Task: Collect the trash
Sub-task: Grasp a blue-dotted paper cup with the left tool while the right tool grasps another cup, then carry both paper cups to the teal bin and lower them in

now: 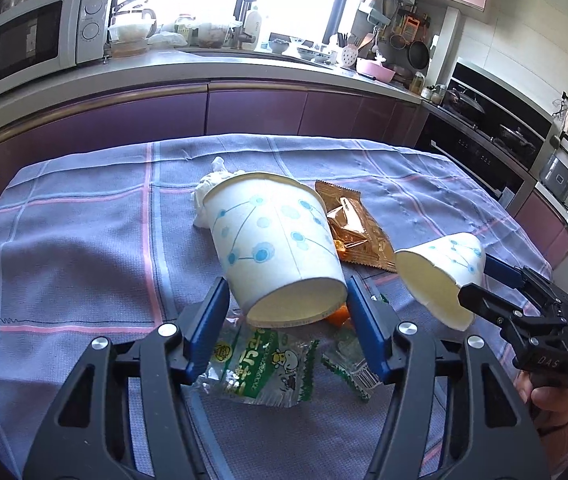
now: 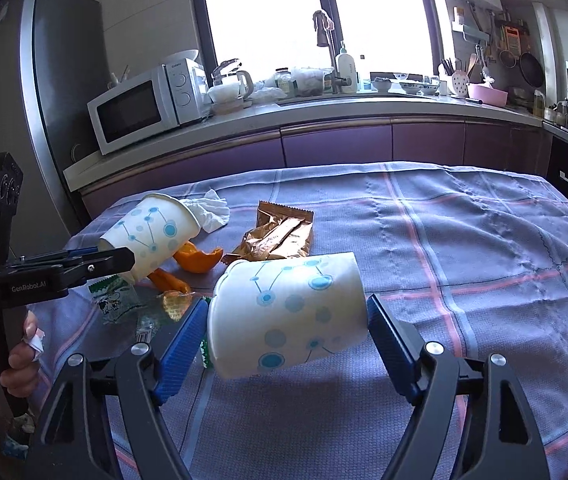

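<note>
Left gripper point(image 1: 288, 300): my jaws close on a paper cup point(image 1: 279, 240), both blue pads against its sides, pointing forward and down.
Right gripper point(image 2: 288, 324): my jaws clasp a second paper cup point(image 2: 288, 316), lifted and tilted.
Right hand point(image 1: 552, 404): wrapped round the handle.
Left hand point(image 2: 19, 356): grips its handle.

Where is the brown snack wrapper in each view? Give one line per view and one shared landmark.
Left wrist view: the brown snack wrapper lies right of centre on the cloth, between the two paper cups.
Right wrist view: the wrapper lies at centre, beyond the near cup.
Shared landmark: the white microwave on the counter.
</note>
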A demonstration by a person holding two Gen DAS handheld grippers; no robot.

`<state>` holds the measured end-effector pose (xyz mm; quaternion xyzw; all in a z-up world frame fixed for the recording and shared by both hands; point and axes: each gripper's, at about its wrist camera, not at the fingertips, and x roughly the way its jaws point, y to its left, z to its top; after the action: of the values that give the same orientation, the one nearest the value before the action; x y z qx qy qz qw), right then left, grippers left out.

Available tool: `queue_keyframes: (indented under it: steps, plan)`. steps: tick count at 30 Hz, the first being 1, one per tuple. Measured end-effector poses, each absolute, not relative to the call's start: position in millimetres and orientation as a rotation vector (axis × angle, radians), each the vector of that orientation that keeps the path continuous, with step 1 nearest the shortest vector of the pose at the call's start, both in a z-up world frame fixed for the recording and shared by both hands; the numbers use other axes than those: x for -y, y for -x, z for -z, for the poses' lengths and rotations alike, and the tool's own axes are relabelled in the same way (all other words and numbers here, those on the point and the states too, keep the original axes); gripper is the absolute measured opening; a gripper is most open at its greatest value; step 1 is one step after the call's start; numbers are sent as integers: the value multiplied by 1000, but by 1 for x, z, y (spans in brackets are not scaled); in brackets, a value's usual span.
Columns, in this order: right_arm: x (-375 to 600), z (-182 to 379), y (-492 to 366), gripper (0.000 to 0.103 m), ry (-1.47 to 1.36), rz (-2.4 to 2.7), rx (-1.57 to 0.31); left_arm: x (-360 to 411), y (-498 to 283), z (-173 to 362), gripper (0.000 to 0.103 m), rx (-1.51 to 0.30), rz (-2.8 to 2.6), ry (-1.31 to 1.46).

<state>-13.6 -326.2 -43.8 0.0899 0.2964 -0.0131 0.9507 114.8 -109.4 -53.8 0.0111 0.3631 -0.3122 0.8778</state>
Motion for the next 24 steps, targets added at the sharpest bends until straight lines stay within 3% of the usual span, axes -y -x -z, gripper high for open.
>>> queue_keyframes:
  steps: [24]
  plan:
    - [244,7,-7,78,-196,-271,-536,-44,-60,18,59,-650,519,172]
